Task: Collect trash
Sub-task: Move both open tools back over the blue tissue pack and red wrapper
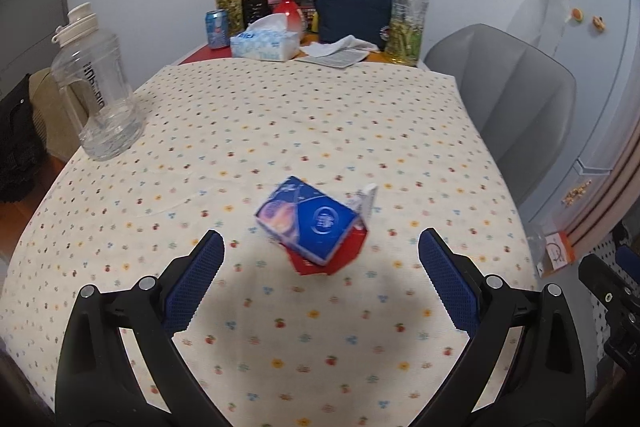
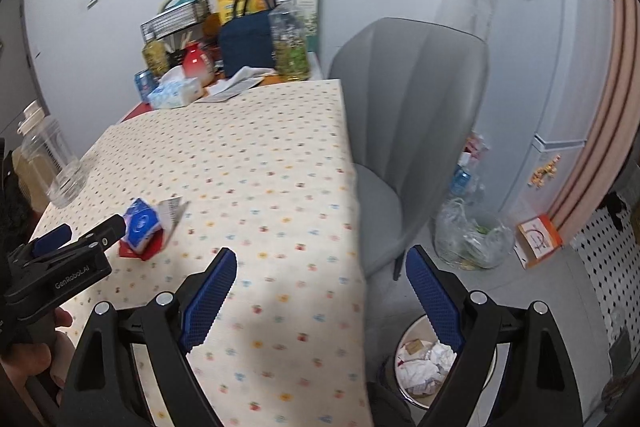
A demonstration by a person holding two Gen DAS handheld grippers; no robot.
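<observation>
A blue carton (image 1: pixel 310 221) lies on a flat red packet (image 1: pixel 336 261) on the dotted tablecloth (image 1: pixel 280 131), with a white scrap (image 1: pixel 368 197) at its far side. My left gripper (image 1: pixel 321 237) is open, its blue pads wide apart, and the carton lies just beyond the fingertips. In the right wrist view the left gripper (image 2: pixel 86 231) reaches toward the carton (image 2: pixel 140 223) from the left. My right gripper (image 2: pixel 322 253) is open and empty over the table's right edge. Below it on the floor stands a round bin (image 2: pixel 412 393) holding crumpled paper.
A big clear bottle (image 1: pixel 96 87) stands at the table's left edge. A tissue box (image 1: pixel 264 45), a navy bag (image 1: pixel 352 11) and jars crowd the far end. A grey chair (image 2: pixel 408 107) stands right of the table, with a plastic bag of waste (image 2: pixel 472 239) and a fridge (image 2: pixel 540 47) beyond.
</observation>
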